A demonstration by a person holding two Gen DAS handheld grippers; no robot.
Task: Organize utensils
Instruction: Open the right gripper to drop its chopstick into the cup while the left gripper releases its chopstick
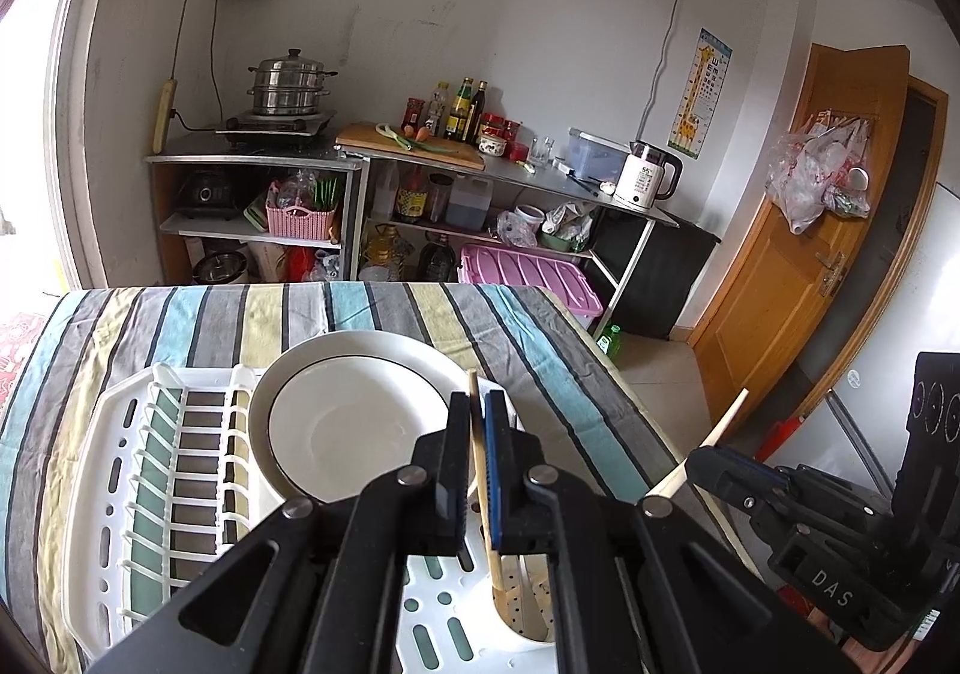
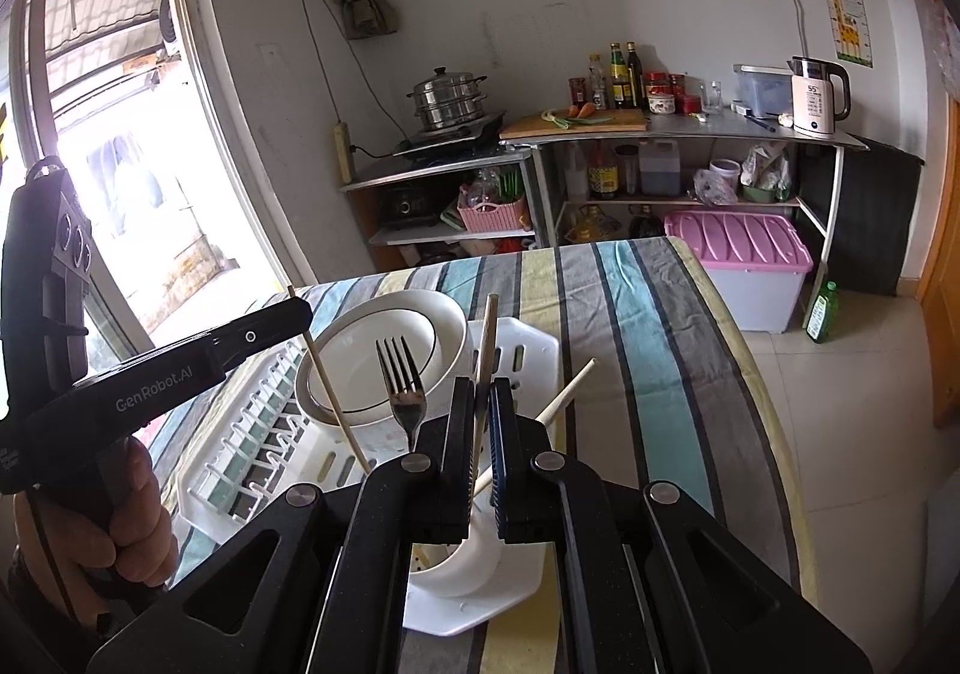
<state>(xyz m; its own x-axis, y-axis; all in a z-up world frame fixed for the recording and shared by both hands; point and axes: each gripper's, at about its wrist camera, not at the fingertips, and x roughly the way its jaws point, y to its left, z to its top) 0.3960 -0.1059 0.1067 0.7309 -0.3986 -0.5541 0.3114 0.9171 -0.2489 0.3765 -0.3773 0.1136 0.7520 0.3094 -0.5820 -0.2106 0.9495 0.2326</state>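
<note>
Kitchen table under a striped cloth (image 1: pixel 372 314), bearing a white dish rack (image 1: pixel 114 494). Left gripper (image 1: pixel 477 422) and right gripper (image 2: pixel 482 404) each pinch one chopstick (image 1: pixel 480 470) (image 2: pixel 487 338) above the rack's near utensil cup (image 2: pixel 462 560); a fork (image 2: pixel 401 380) stands there.

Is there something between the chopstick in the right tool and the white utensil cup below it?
Nothing visible blocks it. The chopstick in the right tool points down at the open utensil cup; the fork stands to its left.
</note>
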